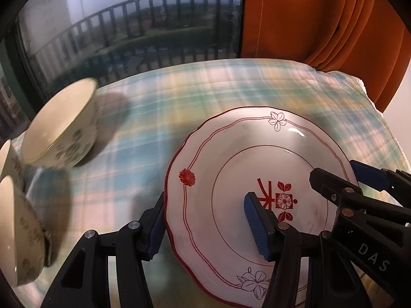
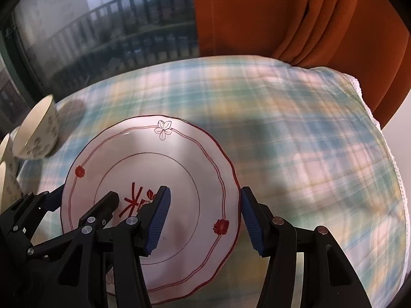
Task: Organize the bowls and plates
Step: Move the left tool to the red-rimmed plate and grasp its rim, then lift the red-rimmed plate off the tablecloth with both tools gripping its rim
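White plate [image 1: 223, 154] with red scalloped rim and red floral motifs, lying on a table covered by a pastel plaid cloth [image 1: 159, 97]. Left gripper [image 1: 205, 223] set astride the plate's left edge: one blue ribbed pad outside the rim and just beside it, the other over the plate's centre motif, standing clear of the surface as far as visible; rim between the jaws, no clamping evident, jaws partly apart. Right gripper [image 2: 204, 220] set likewise astride the plate's right edge in the right wrist view: inner pad above the plate's well, outer pad just outside the rim, a narrow gap on either side; jaws partly apart, contact with the rim not confirmable. Each gripper visible in the other's view, on opposite sides of the plate. Cream bowl [image 1: 64, 128] with dark floral print, upright on the cloth to the plate's left, well apart from it. Two further cream bowls [image 1: 18, 231] of the same pattern at the left frame edge, near the first; partly cut off. Dark window with balcony railing [image 1: 133, 30] behind the table; orange curtain [image 1: 321, 18] at the far right corner.
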